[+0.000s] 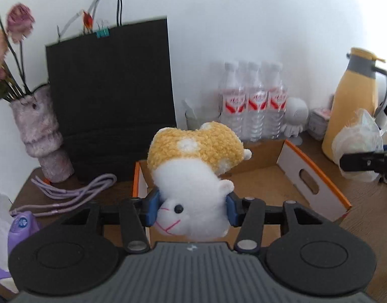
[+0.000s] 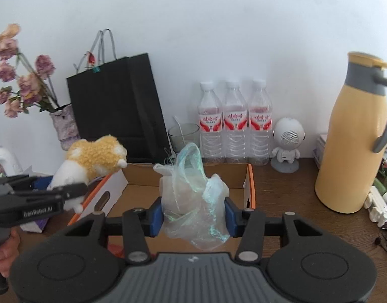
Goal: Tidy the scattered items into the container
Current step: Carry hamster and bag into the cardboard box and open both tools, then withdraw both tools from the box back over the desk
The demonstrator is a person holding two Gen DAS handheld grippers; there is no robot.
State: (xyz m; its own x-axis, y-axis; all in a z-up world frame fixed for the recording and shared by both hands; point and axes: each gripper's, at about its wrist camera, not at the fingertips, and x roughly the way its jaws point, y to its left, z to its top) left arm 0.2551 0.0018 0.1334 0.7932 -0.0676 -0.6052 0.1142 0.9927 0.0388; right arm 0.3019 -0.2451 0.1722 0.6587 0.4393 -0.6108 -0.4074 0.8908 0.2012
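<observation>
My left gripper (image 1: 192,208) is shut on a yellow and white plush toy (image 1: 193,161), upside down, held over the near left corner of the open cardboard box (image 1: 317,184). My right gripper (image 2: 194,213) is shut on a sheer iridescent gauze pouch (image 2: 193,197), held above the box's front part (image 2: 140,192). In the right wrist view the plush toy (image 2: 92,159) and the left gripper (image 2: 64,189) hang at the left, over the box's white and orange side wall. In the left wrist view the pouch (image 1: 357,141) shows at the right edge.
Behind the box stand a black paper bag (image 2: 117,106), a glass (image 2: 183,136), three water bottles (image 2: 235,123), a small white robot figure (image 2: 286,144) and a yellow thermos jug (image 2: 355,139). A vase of dried flowers (image 1: 39,131), a lilac cable (image 1: 74,189) and a purple pack (image 1: 21,227) lie left.
</observation>
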